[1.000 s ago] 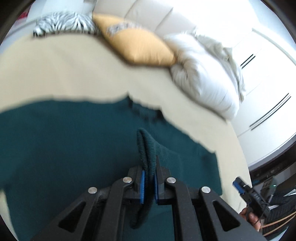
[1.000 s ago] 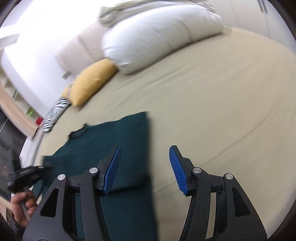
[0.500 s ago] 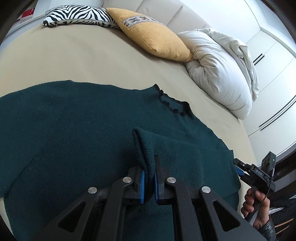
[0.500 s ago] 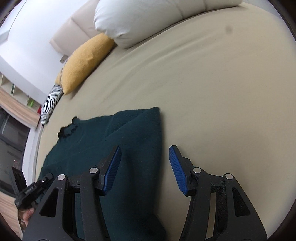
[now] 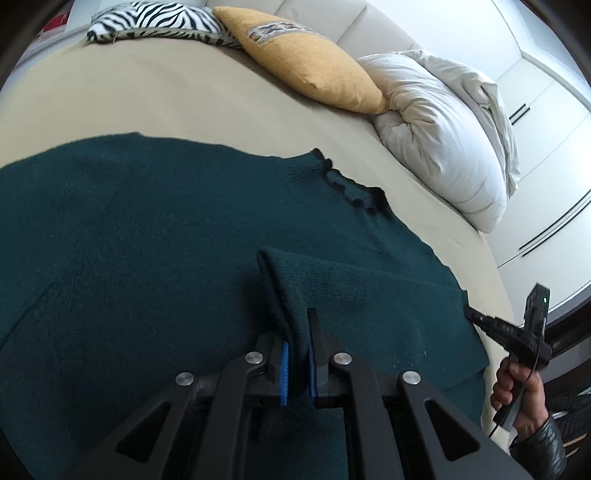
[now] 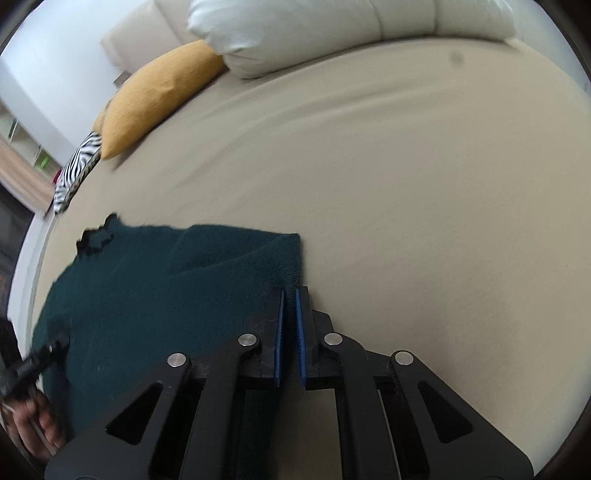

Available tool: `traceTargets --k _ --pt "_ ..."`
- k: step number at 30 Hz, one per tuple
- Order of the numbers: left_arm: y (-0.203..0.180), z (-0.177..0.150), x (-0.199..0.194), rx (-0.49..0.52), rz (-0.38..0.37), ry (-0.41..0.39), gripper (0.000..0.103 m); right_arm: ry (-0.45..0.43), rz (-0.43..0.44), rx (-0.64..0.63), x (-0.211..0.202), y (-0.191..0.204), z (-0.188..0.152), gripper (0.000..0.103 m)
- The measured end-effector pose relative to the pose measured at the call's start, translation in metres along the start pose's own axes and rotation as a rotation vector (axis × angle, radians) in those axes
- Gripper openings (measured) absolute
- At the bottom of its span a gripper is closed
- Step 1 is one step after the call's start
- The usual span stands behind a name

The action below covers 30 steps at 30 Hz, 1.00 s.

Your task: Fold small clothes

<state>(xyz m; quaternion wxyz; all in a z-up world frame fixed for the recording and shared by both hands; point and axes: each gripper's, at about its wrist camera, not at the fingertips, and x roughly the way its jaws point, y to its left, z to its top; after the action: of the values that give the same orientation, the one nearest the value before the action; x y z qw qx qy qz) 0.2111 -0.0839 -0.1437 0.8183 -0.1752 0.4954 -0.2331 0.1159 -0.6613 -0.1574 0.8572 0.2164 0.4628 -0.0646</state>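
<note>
Sweater (image 5: 155, 236), dark green knit, spread flat on beige bed (image 5: 155, 96); scalloped neckline toward pillows. Left gripper (image 5: 297, 363) clamped on raised fold of sweater near middle, cloth pinched between blue pads. Right gripper (image 6: 289, 321) jaws just closed, now nipping sweater's outer corner at edge beside bare sheet. Yellow cushion (image 5: 310, 62), zebra-print cushion (image 5: 155, 20), white duvet (image 5: 443, 136) bunched along headboard, well apart from sweater.
</note>
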Motion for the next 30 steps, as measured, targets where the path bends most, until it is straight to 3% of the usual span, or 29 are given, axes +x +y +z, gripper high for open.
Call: traceTargets --k 4,6,7,8,14,21,24,27,30 --pt "-0.002 0.003 -0.001 0.024 0.003 0.006 0.009 -0.018 0.051 0.089 -0.025 -0.009 -0.01 0.011" --pt "-0.002 0.005 -0.001 0.026 0.002 0.01 0.009 -0.063 0.046 0.093 -0.043 -0.006 -0.022 0.024" --pt "-0.002 0.007 -0.002 0.026 0.003 0.008 0.009 -0.063 0.035 0.079 -0.049 -0.002 -0.029 0.037" --pt "-0.002 0.008 -0.002 0.026 0.002 0.006 0.009 -0.059 0.027 0.065 -0.05 0.006 -0.035 0.04" --pt "-0.001 0.004 0.001 0.049 0.022 -0.003 0.009 0.005 -0.082 -0.083 -0.033 0.042 -0.066 0.033" --pt "0.011 0.005 -0.001 0.027 -0.022 -0.008 0.011 -0.05 -0.103 -0.073 -0.048 0.038 -0.074 0.032" --pt "0.012 0.006 -0.002 0.023 -0.015 -0.021 0.011 -0.131 -0.099 -0.03 -0.074 0.036 -0.074 0.033" --pt "0.012 0.006 0.0 0.027 -0.011 -0.022 0.011 -0.168 -0.122 -0.114 -0.076 0.058 -0.076 0.032" --pt "0.013 0.006 -0.004 0.016 -0.023 -0.009 0.013 -0.016 -0.148 -0.138 -0.031 0.052 -0.083 0.035"
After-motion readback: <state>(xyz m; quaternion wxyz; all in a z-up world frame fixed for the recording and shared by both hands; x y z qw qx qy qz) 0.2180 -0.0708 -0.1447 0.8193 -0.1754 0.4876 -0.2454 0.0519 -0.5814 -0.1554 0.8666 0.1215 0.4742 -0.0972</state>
